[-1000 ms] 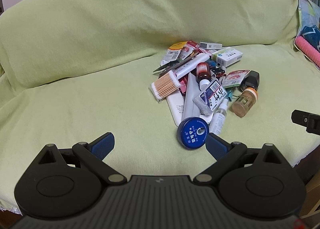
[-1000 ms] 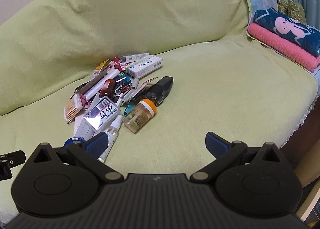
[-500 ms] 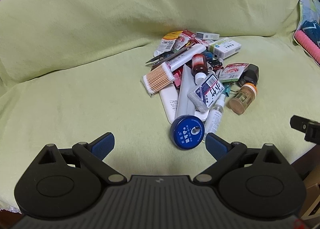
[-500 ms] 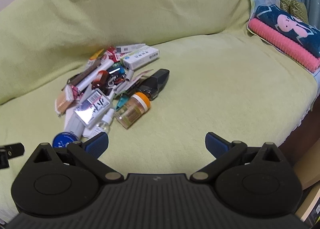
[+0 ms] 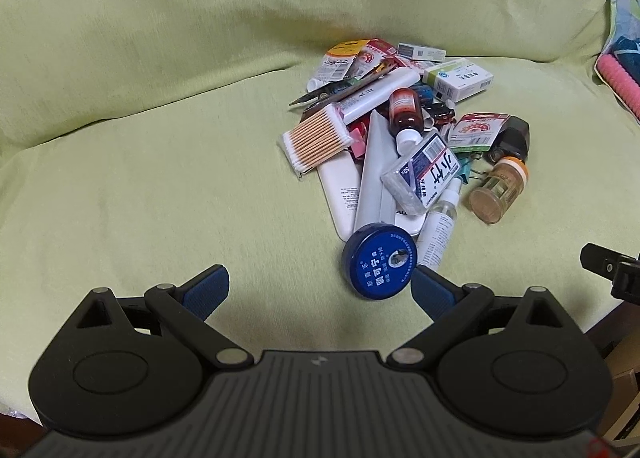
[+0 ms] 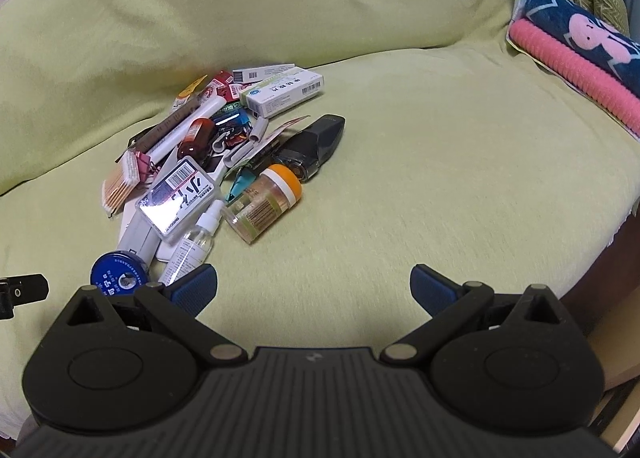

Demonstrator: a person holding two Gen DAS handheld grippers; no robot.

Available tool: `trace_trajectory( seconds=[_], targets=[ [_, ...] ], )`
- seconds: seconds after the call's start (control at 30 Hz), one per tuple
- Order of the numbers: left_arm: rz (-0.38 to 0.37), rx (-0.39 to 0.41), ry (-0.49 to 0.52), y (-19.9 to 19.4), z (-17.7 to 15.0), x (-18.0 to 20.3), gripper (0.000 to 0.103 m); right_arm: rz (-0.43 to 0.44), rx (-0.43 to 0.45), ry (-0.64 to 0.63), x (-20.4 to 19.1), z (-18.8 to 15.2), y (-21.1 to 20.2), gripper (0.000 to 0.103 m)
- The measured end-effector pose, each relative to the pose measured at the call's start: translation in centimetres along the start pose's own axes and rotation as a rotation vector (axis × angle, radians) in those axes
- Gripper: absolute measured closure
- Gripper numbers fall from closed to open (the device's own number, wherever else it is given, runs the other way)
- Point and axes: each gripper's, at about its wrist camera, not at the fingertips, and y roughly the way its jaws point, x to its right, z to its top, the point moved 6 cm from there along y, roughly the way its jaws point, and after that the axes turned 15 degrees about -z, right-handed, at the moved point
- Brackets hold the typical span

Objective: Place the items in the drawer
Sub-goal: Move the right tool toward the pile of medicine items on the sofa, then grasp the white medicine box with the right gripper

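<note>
A heap of small household items lies on a green-covered sofa seat. Nearest to me is a round blue tin, just ahead of my left gripper, which is open and holds nothing. Behind the tin lie a clear spray bottle, a clear plastic box with a barcode label, a pack of cotton swabs and a brown bottle. My right gripper is open and empty over bare cushion, right of the heap. An orange-capped jar lies ahead of its left finger. No drawer is in view.
A white medicine box and a black case sit at the heap's far side. Folded pink and dark blue towels rest on the sofa's right end. The seat's front edge drops off at the lower right.
Both grippers have moved in toward the heap, the left one also shifting left, so the items look larger. Both grippers stay open.
</note>
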Motion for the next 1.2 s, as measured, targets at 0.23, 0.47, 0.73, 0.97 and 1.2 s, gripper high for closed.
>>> trace_trajectory(
  seconds=[0.23,0.47,0.73,0.97,1.2],
  targets=[
    [0.012,-0.006,0.015,1.0,0.5,0.0,0.005,0.001,-0.014,-0.002,-0.2,0.4,1.2,0.007],
    [0.009,-0.021,0.014,2.3,1.2,0.0,0.005,-0.015,-0.024,0.017,0.0,1.0,2.3,0.007],
    [-0.001,-0.022,0.027,3.6,2.5,0.4,0.005,-0.008,-0.009,0.019,-0.3,2.3,3.3,0.007],
    [-0.01,-0.018,0.036,4.7,3.5,0.7,0.005,-0.008,0.011,0.008,-1.0,3.7,4.3,0.007],
    [-0.02,0.0,0.043,5.2,4.6,0.9,0.005,-0.02,0.04,-0.009,-1.6,5.5,5.2,0.007]
  ],
)
